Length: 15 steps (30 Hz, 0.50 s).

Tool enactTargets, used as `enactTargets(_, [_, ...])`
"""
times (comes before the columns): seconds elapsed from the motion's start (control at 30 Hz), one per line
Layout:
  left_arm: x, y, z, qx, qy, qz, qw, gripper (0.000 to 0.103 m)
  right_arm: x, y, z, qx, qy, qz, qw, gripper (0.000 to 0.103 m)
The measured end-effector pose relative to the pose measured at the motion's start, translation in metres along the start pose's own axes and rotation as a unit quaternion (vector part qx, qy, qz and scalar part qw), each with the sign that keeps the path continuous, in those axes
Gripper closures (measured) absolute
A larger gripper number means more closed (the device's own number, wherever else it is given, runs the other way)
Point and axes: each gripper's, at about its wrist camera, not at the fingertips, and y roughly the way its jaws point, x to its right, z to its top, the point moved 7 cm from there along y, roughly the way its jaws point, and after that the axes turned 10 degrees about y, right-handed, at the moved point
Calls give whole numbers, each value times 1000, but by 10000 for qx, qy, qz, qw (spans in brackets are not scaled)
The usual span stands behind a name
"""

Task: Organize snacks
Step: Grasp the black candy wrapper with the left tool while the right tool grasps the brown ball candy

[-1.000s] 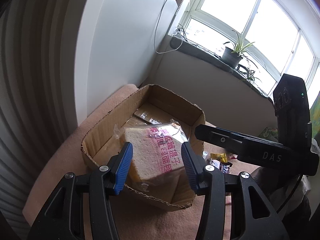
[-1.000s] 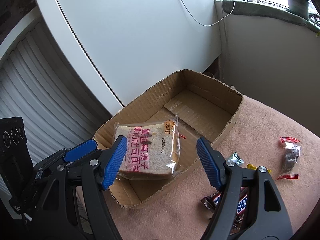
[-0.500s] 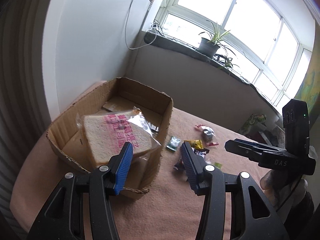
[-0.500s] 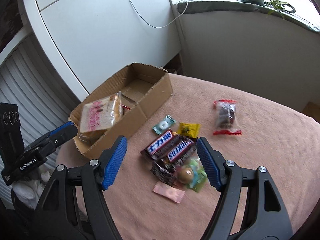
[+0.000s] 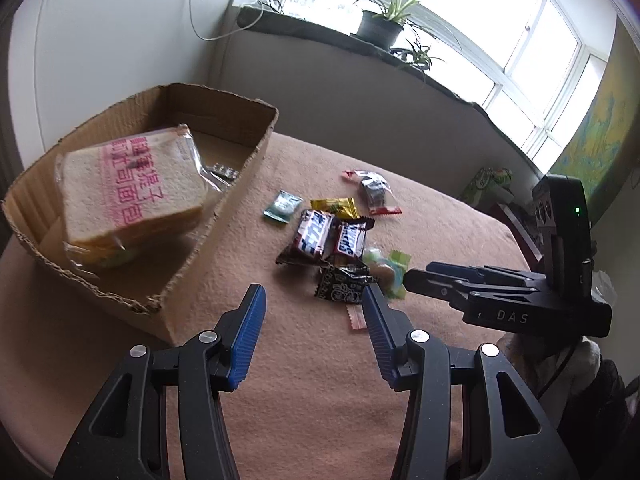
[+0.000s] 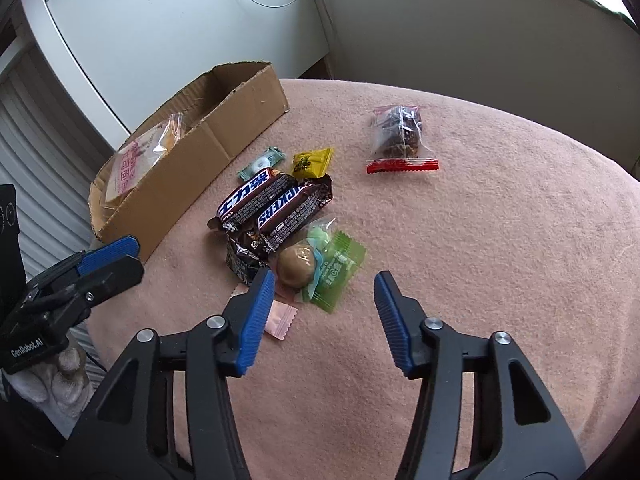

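Note:
A bagged bread slice (image 5: 128,196) with pink print lies in the open cardboard box (image 5: 236,196) at the table's left; it also shows in the right wrist view (image 6: 132,160), inside the box (image 6: 208,148). Two Snickers bars (image 6: 276,204) lie in a pile with a dark wrapper (image 5: 344,284), a green candy (image 6: 336,272) and a brown ball (image 6: 294,266). My left gripper (image 5: 312,300) is open and empty, above the cloth just short of the pile. My right gripper (image 6: 324,280) is open and empty, right over the green candy.
A red-edged clear packet (image 6: 400,140), a yellow candy (image 6: 310,162), a teal candy (image 6: 260,164) and a pink sachet (image 6: 280,320) lie loose on the pink tablecloth (image 6: 500,240). A windowsill with potted plants (image 5: 380,28) runs behind. White cabinet doors stand left.
Both grippers have pulled back from the box and swung right toward the snack pile. The bread slice stays in the box. Both stayed open.

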Motion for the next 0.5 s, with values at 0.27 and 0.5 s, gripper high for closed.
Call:
enactTargets(0.27, [12, 20, -6, -243, 227, 7, 9994, 55, -14, 17, 4, -54, -274, 10, 9996, 68])
enactTargets(0.5, [13, 32, -9, -373, 308, 23, 9988, 55, -23, 30, 2, -130, -669, -134, 9976, 72])
